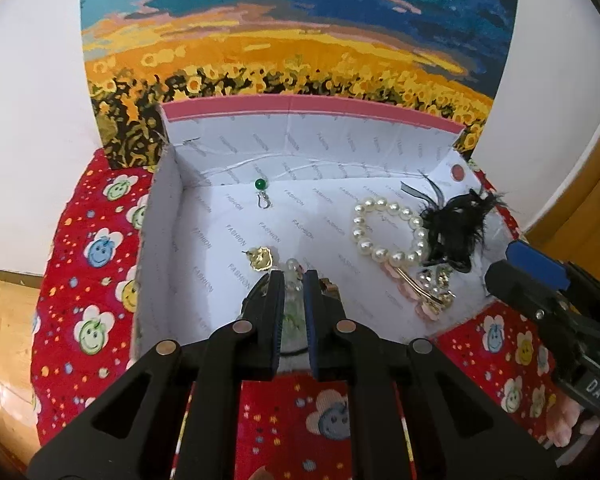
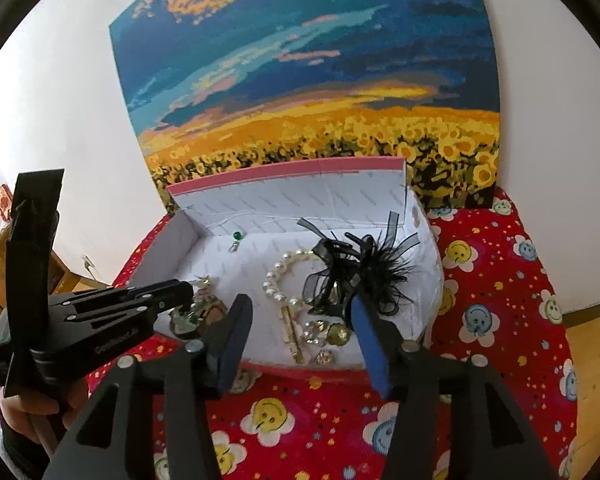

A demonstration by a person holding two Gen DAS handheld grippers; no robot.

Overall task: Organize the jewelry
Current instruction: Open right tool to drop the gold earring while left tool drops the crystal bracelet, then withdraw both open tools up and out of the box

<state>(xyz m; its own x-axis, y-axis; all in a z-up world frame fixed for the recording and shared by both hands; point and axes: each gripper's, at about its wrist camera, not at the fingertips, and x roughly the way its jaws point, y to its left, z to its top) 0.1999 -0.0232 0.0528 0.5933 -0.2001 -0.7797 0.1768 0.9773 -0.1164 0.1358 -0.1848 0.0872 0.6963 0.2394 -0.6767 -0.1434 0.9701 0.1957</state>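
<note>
Near the front wall of the box (image 1: 160,216), the left hand-held gripper (image 1: 294,280) is pinching a pale beaded piece (image 1: 293,270), lowering it inside. Rightward, the right hand-held gripper (image 2: 300,320) is hanging about half open and empty over the gold hairpin (image 2: 290,330). Farther in are lying the pearl bracelet (image 1: 392,232), black feather clip (image 1: 456,228) and green earring (image 1: 261,186). Next probably comes releasing the piece clear of the gold stud (image 1: 261,258).

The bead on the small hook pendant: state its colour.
Green bead; clearest in the left wrist view.

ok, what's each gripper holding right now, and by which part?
Left gripper: shut on a pale beaded piece, pinched near its upper end. Right gripper: open, holding nothing, above the box.
</note>
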